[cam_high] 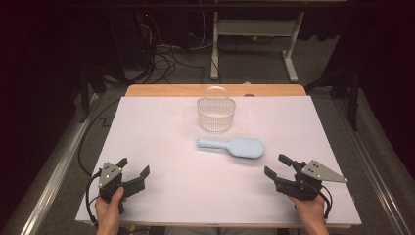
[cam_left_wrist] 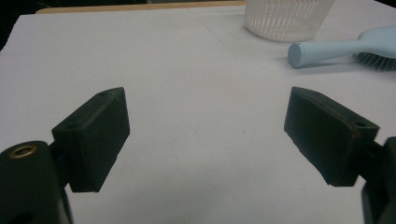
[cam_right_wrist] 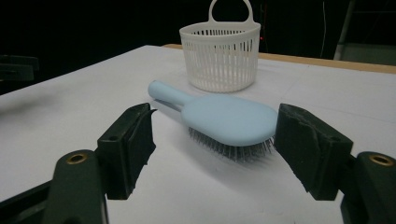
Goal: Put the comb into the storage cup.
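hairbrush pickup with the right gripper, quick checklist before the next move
1. Right gripper jaws open, nothing between the pads: ok.
2. Hairbrush lies bristles down, back up, on the table: ok.
3. Right gripper faces the brush head: ok.
4. Basket upright, apart from the brush: ok.
5. Left gripper open, away from the brush: ok.
6. Basket empty: cannot tell.
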